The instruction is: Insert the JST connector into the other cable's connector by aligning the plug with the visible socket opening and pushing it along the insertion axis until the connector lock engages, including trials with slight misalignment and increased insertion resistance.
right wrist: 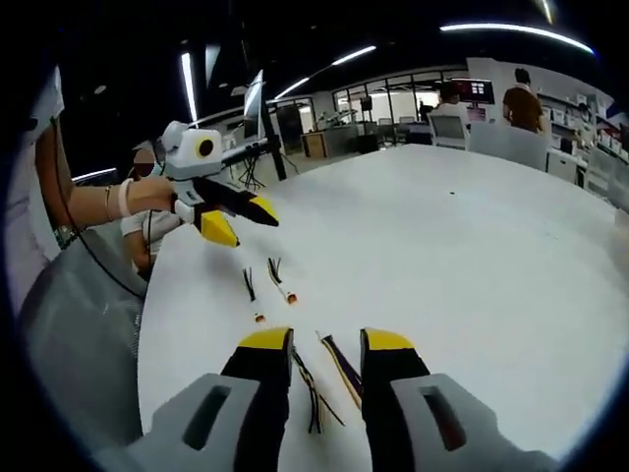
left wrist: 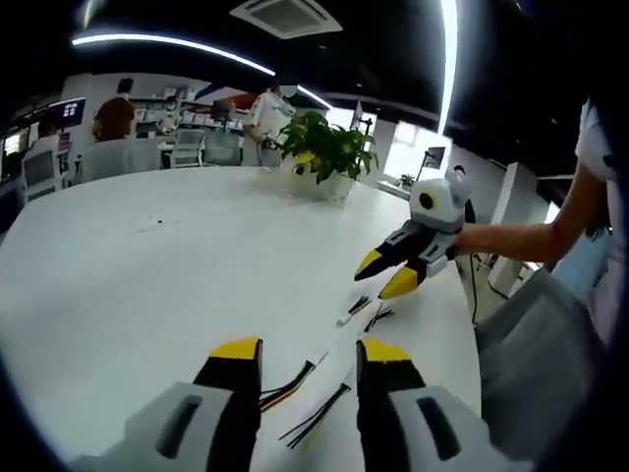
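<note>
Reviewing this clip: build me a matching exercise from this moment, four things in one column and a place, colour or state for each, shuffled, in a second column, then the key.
Things
1. potted plant
2. left gripper
3. right gripper
4. cables with connectors

Descriptions
A. lying loose on the white table, held by nothing
B. green leaves, standing at the table's far side in the left gripper view
C. jaws open, low over multicoloured wires near the table edge
D. held out over the table from the person's hand, jaws open, empty

Pairs: 1-B, 2-C, 3-D, 4-A
</note>
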`<state>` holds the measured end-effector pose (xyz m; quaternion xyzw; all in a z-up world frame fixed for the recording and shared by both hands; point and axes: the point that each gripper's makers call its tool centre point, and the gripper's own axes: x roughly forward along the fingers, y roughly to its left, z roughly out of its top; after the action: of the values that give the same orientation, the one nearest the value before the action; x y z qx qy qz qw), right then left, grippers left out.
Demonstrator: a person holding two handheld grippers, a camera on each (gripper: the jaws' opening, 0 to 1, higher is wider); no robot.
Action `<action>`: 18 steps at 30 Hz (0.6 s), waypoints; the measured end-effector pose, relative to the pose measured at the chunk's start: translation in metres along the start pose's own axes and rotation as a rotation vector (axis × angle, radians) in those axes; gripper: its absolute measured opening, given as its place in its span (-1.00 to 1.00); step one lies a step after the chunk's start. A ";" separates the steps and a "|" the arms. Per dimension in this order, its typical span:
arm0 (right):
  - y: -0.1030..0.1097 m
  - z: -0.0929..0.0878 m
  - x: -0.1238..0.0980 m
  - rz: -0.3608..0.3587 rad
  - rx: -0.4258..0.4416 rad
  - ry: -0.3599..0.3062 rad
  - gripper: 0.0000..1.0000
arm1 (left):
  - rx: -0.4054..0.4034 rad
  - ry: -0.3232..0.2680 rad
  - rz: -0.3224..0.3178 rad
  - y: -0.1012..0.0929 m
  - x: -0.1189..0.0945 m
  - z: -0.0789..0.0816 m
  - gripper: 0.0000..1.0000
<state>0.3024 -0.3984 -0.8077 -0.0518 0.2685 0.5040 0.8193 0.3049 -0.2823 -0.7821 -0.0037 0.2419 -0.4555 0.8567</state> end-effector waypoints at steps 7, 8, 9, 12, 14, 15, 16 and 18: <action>-0.003 -0.001 0.003 0.018 -0.014 -0.004 -0.57 | 0.007 0.000 -0.030 -0.002 0.006 -0.002 -0.38; -0.003 -0.002 0.004 0.022 -0.018 -0.002 -0.58 | 0.006 0.003 -0.030 -0.002 0.007 -0.003 -0.38; -0.003 -0.003 0.004 0.025 -0.018 -0.001 -0.58 | 0.007 0.006 -0.031 -0.002 0.008 -0.004 -0.38; -0.003 -0.004 0.007 0.038 -0.021 0.000 -0.59 | 0.004 0.012 -0.033 -0.002 0.008 -0.005 -0.39; -0.002 -0.005 0.009 0.047 -0.029 0.004 -0.60 | 0.005 0.019 -0.037 -0.003 0.007 -0.007 -0.42; -0.003 -0.007 0.010 0.048 -0.036 0.010 -0.60 | 0.006 0.023 -0.040 -0.003 0.008 -0.009 -0.44; -0.004 -0.008 0.011 0.047 -0.040 0.013 -0.61 | 0.005 0.028 -0.043 -0.004 0.007 -0.009 -0.44; -0.003 -0.011 0.013 0.060 -0.051 0.024 -0.64 | 0.002 0.032 -0.050 0.006 0.015 -0.016 -0.45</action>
<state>0.3058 -0.3933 -0.8239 -0.0705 0.2666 0.5345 0.7989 0.3101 -0.2876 -0.8036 -0.0017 0.2548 -0.4769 0.8412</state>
